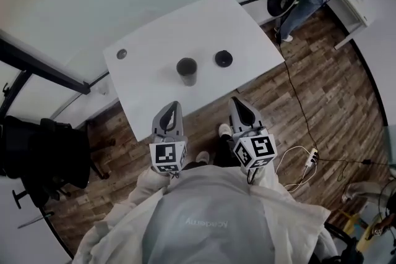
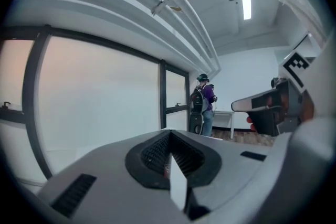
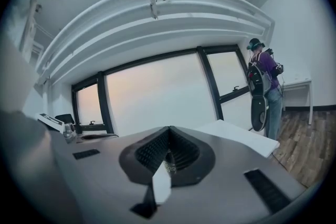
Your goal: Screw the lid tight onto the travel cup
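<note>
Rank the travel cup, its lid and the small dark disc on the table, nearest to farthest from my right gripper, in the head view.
1. Lid, just ahead of the right gripper.
2. Travel cup, left of the lid.
3. Small dark disc, far left corner.

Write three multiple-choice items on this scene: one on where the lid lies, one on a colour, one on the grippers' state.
1. In the head view, where is the lid?
A) on the table, right of the cup and apart from it
B) screwed onto the cup
C) inside the cup

2. What colour is the table top?
A) brown
B) white
C) black

3. How do the left gripper and the right gripper stand?
A) both wide open
B) one grips the cup
C) both shut and empty

Answers:
1 A, the lid lies alone beside the lidless cup.
2 B, the top is plain white.
3 C, each gripper view shows its gripper closed with nothing in it.
</note>
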The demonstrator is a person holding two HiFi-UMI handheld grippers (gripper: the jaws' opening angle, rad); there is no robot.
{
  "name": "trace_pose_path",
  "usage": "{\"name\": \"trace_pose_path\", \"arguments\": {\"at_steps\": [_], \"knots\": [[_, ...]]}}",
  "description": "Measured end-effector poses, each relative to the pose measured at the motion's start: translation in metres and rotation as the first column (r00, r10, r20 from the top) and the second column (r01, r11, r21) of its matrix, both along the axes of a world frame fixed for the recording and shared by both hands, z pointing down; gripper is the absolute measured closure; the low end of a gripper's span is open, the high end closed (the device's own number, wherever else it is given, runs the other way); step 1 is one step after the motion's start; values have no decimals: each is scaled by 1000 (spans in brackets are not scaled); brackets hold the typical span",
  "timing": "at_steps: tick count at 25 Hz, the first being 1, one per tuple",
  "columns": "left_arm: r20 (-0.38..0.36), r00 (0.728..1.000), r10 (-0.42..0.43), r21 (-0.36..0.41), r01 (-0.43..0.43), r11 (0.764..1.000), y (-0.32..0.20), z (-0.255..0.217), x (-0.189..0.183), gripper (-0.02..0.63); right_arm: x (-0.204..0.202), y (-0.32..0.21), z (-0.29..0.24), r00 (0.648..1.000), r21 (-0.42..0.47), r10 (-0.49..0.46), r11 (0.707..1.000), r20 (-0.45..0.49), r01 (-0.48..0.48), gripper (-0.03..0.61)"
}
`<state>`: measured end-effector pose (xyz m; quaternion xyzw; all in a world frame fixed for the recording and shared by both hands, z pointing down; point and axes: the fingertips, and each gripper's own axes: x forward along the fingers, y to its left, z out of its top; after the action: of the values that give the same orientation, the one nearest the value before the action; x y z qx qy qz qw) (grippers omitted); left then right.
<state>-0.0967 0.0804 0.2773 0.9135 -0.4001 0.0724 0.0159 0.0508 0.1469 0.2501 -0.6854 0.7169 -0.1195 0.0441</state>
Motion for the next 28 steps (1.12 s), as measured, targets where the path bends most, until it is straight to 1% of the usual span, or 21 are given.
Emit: {"name": "trace_pose_path", "arguments": {"at_steps": [3, 5, 8, 10, 13, 15, 17, 22, 25, 28], "knots": [[9, 996, -93, -3, 93, 996, -32, 4, 12, 606, 17, -48, 1, 995, 6, -98, 995, -3, 99, 557], [18, 987, -161, -4, 161, 987, -55, 8, 19, 606, 27, -81, 3, 986, 9, -167, 986, -9, 167, 557], [36, 965, -259, 1, 259, 966, -85, 12, 29, 606, 46, -126, 9, 967, 0, -256, 967, 4, 256, 557], [56, 945, -322, 6, 323, 946, -98, 17, 34, 606, 57, -150, 17, 951, -14, -310, 951, 20, 310, 557], [71, 920, -384, 10, 385, 923, -115, 24, 41, 606, 72, -180, 32, 932, -33, -360, 932, 39, 362, 557], [69, 913, -402, 7, 403, 915, -122, 29, 44, 606, 79, -195, 42, 925, -44, -377, 924, 47, 379, 557], [72, 910, -408, 1, 409, 913, -124, 36, 44, 606, 85, -205, 49, 921, -53, -385, 920, 55, 388, 557], [66, 908, -414, -24, 416, 909, -138, 57, 30, 606, 84, -229, 63, 921, -74, -386, 918, 51, 389, 557], [63, 917, -395, -26, 397, 918, -148, 74, 21, 606, 80, -242, 78, 928, -91, -371, 923, 40, 373, 557], [55, 932, -359, -54, 361, 931, -158, 94, 20, 604, 84, -255, 96, 938, -103, -345, 932, 31, 347, 557]]}}
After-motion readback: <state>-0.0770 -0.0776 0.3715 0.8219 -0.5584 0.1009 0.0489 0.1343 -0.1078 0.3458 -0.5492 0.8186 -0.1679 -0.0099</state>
